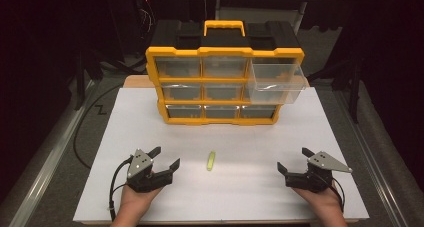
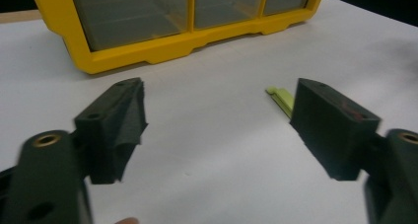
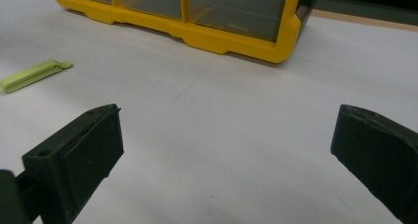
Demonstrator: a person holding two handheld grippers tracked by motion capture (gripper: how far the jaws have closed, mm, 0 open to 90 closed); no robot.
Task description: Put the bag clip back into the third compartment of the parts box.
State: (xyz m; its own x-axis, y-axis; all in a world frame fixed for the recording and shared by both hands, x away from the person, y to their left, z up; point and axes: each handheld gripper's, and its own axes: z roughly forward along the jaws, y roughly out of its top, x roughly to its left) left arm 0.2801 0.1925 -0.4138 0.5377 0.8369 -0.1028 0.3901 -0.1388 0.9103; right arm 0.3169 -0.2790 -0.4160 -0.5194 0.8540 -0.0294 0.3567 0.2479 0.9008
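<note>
Across the high view, your two hands come in from the bottom edge onto a white board (image 1: 250, 187) that covers the table. Your left gripper (image 1: 166, 158) sits at lower left with its jaws spread apart and nothing between them; your right gripper (image 1: 294, 159) sits at lower right, jaws likewise apart and empty. Between them, just below the frame's centre, a small yellow-green clip (image 1: 211, 160) lies flat on the board, well clear of both grippers. At upper centre stands a yellow and black drawer organizer (image 1: 225, 52) with a yellow handle on top — three rows of clear drawers, and the clear drawer (image 1: 277, 82) at its upper right is pulled out toward you.

Along the left gripper view, your own two black jaws rise from the bottom corners, wide apart, over bare white board. The yellow-green clip (image 2: 282, 96) shows right of centre, partly hidden behind the right-hand jaw; you cannot tell whether it touches that jaw. The organizer's yellow base (image 2: 167, 49) and its lowest drawers run across the top of the frame.

Along the right gripper view, your jaws stand at lower left and lower right — far apart, holding nothing. The clip (image 3: 32, 75) lies at the left edge, above the left-hand jaw. The organizer's bottom corner (image 3: 276, 49) sits at upper centre.
</note>
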